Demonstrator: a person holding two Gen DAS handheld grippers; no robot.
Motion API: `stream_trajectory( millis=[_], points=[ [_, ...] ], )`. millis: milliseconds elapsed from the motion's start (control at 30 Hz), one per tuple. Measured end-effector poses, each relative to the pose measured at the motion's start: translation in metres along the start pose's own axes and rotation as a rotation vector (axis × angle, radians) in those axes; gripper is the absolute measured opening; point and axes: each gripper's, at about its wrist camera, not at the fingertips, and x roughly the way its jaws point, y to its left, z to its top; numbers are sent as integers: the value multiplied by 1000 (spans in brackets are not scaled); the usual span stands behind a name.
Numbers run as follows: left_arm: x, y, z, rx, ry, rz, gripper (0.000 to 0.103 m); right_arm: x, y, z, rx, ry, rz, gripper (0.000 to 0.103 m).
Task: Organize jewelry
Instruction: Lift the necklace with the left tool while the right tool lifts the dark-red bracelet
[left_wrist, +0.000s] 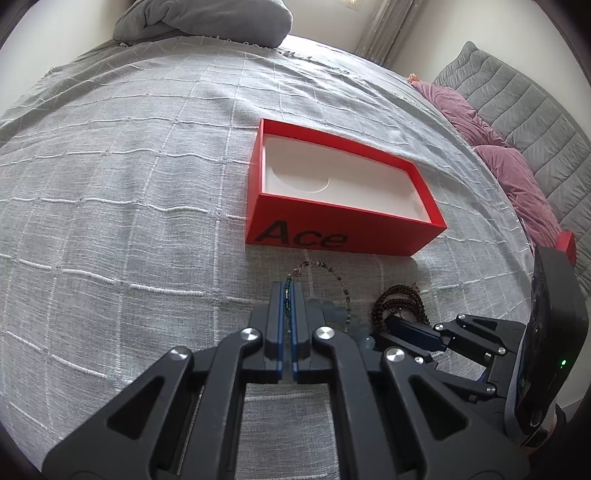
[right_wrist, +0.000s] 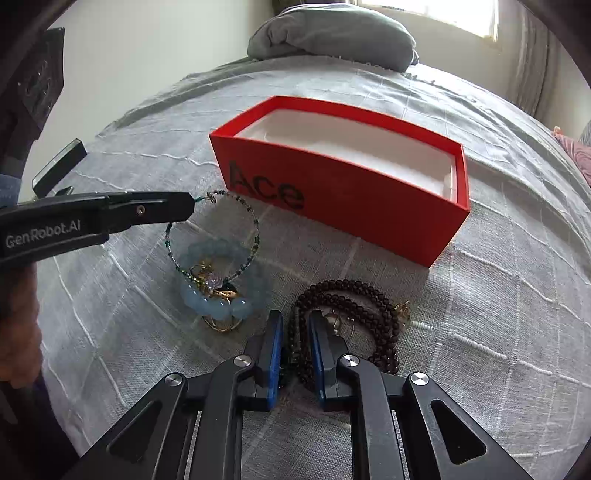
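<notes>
The left gripper (left_wrist: 287, 291) pinches a thin green beaded bracelet (right_wrist: 255, 229) just in front of the open red Ace box (right_wrist: 343, 192) on the grey bedspread (left_wrist: 110, 184). The right gripper (right_wrist: 295, 321) closes around strands of a dark brown bead necklace (right_wrist: 384, 314), beside a pale blue bead bracelet (right_wrist: 207, 295).

Both wrist cameras are looking low and close across the grey bedspread (left_wrist: 110, 184), facing the red box (left_wrist: 343, 225) (right_wrist: 343, 192); both are sharing it and the beaded jewelry before it.
</notes>
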Motion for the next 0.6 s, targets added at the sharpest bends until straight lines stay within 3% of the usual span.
stream_trajectory(
  millis=[67, 267, 600],
  points=[
    [1, -1, 0, 3, 1, 3, 4, 0, -1, 2, 9, 0, -8, 9],
    [-2, 0, 1, 6, -13, -5, 4, -5, -4, 3, 34, -18, -12, 8],
    [-14, -3, 5, 22, -47, -33, 4, -37, 2, 2, 44, -128, -18, 8]
  ],
)
